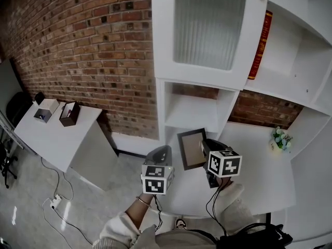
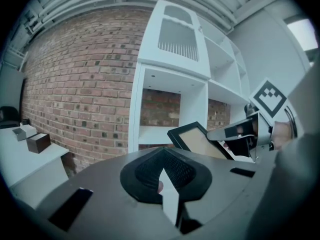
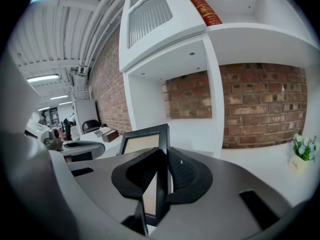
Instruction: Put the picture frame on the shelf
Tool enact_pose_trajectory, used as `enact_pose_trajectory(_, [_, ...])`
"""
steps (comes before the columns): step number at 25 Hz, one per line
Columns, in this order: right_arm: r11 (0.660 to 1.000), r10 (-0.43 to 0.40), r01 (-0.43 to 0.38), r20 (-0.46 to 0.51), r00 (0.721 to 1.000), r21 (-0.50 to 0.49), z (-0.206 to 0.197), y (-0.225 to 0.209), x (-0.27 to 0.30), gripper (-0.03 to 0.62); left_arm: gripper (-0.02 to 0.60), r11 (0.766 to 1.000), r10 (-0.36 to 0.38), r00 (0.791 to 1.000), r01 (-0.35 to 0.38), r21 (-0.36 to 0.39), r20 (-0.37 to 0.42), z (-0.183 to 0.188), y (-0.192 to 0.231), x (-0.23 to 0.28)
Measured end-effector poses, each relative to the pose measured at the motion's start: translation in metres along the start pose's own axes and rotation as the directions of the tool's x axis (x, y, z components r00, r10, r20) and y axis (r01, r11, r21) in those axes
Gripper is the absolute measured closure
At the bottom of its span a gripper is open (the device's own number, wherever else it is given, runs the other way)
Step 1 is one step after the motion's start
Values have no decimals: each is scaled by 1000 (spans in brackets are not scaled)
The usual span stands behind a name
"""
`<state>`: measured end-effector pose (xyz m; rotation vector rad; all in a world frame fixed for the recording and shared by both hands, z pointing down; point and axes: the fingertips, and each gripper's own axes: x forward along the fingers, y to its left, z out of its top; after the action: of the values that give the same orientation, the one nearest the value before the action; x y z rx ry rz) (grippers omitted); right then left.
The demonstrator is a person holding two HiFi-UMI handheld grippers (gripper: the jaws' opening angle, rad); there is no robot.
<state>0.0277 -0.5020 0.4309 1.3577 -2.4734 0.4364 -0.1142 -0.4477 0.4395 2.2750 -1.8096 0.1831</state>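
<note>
A black picture frame (image 1: 191, 148) with a tan blank face is held in the air in front of the white shelf unit (image 1: 193, 110). My right gripper (image 1: 205, 148) is shut on the frame's right edge (image 3: 161, 184); the frame (image 2: 200, 140) also shows tilted in the left gripper view. My left gripper (image 1: 163, 154) hangs just left of the frame, apart from it. Its jaws are closed together with nothing between them (image 2: 167, 186). The low open shelf compartment (image 3: 200, 126) stands straight ahead of the frame.
A red book (image 1: 260, 45) stands on an upper shelf. A small flower pot (image 1: 280, 139) sits on the white counter at right. Left of the shelf unit is a white table (image 1: 52, 134) with two small boxes (image 1: 69, 113). A brick wall (image 1: 88, 45) lies behind.
</note>
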Motion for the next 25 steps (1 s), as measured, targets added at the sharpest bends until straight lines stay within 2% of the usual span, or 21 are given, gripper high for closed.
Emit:
enact_pose_trajectory(11, [1000, -23, 23, 12, 1000, 6, 76, 1, 59, 520, 574, 999, 20, 1000, -20, 35, 6, 49, 17, 41])
enact_pose_trajectory(20, [998, -33, 33, -13, 999, 45, 99, -6, 102, 520, 574, 998, 60, 998, -60, 31, -15, 64, 33, 63])
enact_pose_trajectory(25, [996, -58, 61, -45, 997, 65, 101, -16, 129, 520, 574, 998, 65, 997, -64, 13, -35, 55, 34, 76])
